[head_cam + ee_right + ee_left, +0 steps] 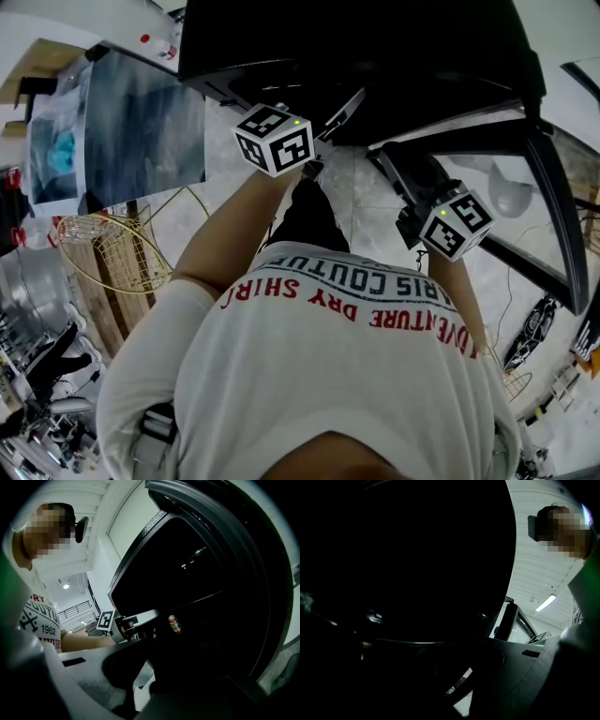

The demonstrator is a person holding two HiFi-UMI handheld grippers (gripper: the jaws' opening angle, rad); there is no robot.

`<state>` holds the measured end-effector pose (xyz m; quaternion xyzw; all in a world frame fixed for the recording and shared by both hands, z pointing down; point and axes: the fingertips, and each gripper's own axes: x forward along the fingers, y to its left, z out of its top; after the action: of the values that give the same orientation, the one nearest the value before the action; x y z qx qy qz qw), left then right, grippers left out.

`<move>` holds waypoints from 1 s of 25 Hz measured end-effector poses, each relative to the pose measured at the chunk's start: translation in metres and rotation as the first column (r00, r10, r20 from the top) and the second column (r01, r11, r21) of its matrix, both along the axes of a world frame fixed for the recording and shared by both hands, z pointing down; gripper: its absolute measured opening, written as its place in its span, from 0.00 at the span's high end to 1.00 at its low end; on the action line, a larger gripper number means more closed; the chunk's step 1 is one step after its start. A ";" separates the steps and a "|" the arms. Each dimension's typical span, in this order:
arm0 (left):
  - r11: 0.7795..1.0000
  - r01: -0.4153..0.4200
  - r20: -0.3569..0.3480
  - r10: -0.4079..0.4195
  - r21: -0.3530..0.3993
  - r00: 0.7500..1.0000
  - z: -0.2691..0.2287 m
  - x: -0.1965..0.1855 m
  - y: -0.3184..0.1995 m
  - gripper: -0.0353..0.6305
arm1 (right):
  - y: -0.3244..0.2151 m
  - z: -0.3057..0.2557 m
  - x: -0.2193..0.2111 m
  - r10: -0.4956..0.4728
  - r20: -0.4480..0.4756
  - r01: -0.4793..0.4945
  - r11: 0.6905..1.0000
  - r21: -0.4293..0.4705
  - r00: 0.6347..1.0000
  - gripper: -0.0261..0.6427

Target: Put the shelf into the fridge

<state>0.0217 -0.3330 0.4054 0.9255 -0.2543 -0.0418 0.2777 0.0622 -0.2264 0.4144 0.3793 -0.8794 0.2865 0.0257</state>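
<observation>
The black fridge (356, 47) stands in front of me, its inside dark. Its glass door (534, 197) hangs open to the right. My left gripper (323, 131) reaches to the fridge's front edge; its jaws are lost in shadow in the left gripper view. There a thin pale rim (417, 642), perhaps the shelf's edge, crosses the dark. My right gripper (398, 173) lies along the door's dark frame bar with jaws shut; whether they pinch anything is hidden. From the right gripper view, the left gripper (136, 623) shows at the fridge opening, near a can (175, 624) inside.
Round wire baskets (112, 248) rest on a wooden stand at my left. A grey poster board (141, 122) leans behind them. Cables and gear (534, 328) lie on the pale floor at the right. My own body fills the lower head view.
</observation>
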 end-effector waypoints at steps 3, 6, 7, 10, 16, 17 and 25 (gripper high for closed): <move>1.000 0.007 0.001 -0.007 0.002 1.000 -0.001 0.000 -0.003 0.73 | 0.000 -0.002 0.000 -0.001 0.000 0.001 1.000 0.002 1.000 0.91; 1.000 0.011 0.000 -0.011 0.006 1.000 -0.001 0.000 -0.004 0.73 | 0.001 -0.002 0.000 -0.002 -0.003 0.002 1.000 0.002 1.000 0.92; 1.000 0.012 0.000 -0.012 0.009 1.000 0.000 0.000 -0.004 0.73 | 0.001 -0.001 0.000 -0.002 -0.003 0.002 1.000 0.001 1.000 0.92; 1.000 0.017 -0.003 -0.017 0.015 1.000 0.001 0.000 -0.005 0.72 | 0.001 0.000 0.002 -0.001 -0.001 0.001 1.000 0.000 1.000 0.91; 1.000 0.012 0.050 -0.012 0.012 0.999 0.007 -0.001 0.008 0.72 | 0.004 -0.008 0.004 -0.003 0.008 0.003 1.000 0.026 1.000 0.91; 1.000 0.011 0.054 -0.011 0.001 0.998 0.009 -0.002 0.013 0.72 | 0.006 -0.011 0.003 -0.005 0.011 0.005 1.000 0.031 1.000 0.91; 0.998 0.014 0.076 -0.009 -0.066 0.997 0.010 -0.011 0.062 0.72 | 0.019 -0.023 0.001 -0.027 0.008 0.026 0.998 0.063 1.000 0.92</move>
<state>0.0105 -0.2713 0.4154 0.9152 -0.2711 -0.0001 0.2982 0.0628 -0.2073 0.3917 0.3669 -0.8931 0.2601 0.0140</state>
